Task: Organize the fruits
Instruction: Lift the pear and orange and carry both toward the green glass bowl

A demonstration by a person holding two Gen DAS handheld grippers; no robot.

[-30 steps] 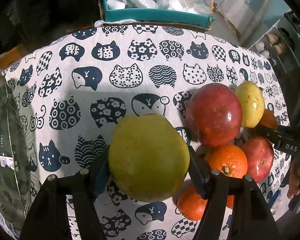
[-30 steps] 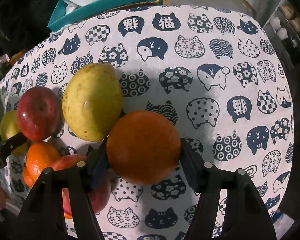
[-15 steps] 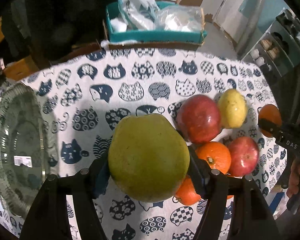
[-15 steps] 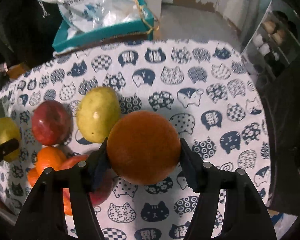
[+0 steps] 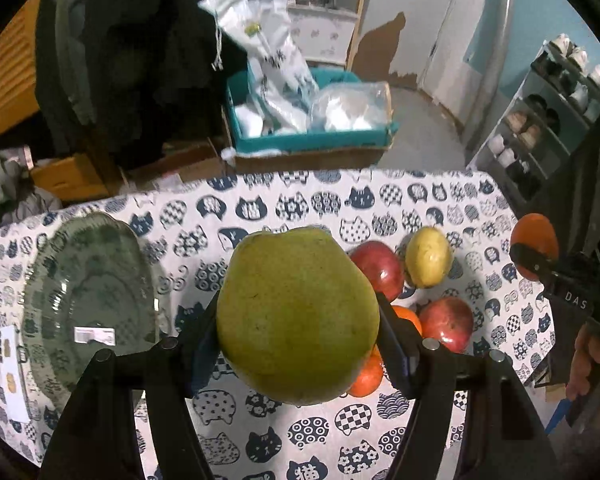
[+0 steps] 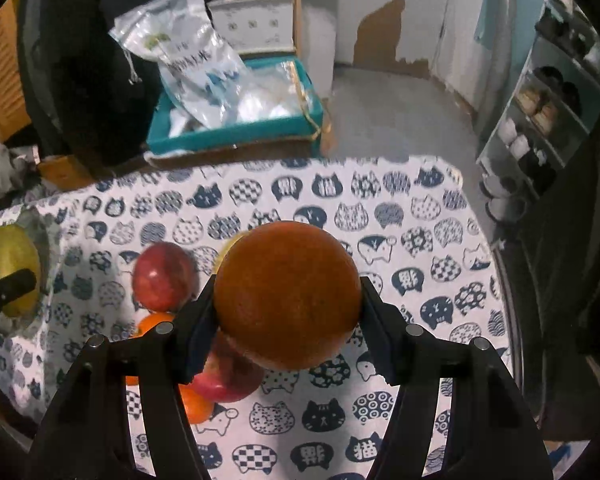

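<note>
- Towards the tabletop's left edge lies the glass plate (image 5: 88, 300); bare cloth lies between it and the fruit, my clearest room to move. It looks slick, so I judge a fruit set on its rim could roll off.
- My left gripper (image 5: 298, 344) is clamped on the green pear (image 5: 298, 316), held above the table; its rounded sides could slip if I tilt.
- The fruit pile (image 5: 424, 300) sits right of centre; a low pass could scatter it.
- My right gripper (image 6: 286, 320) grips the orange (image 6: 287, 294) above the pile's right side; the cloth towards the right edge is bare.
</note>
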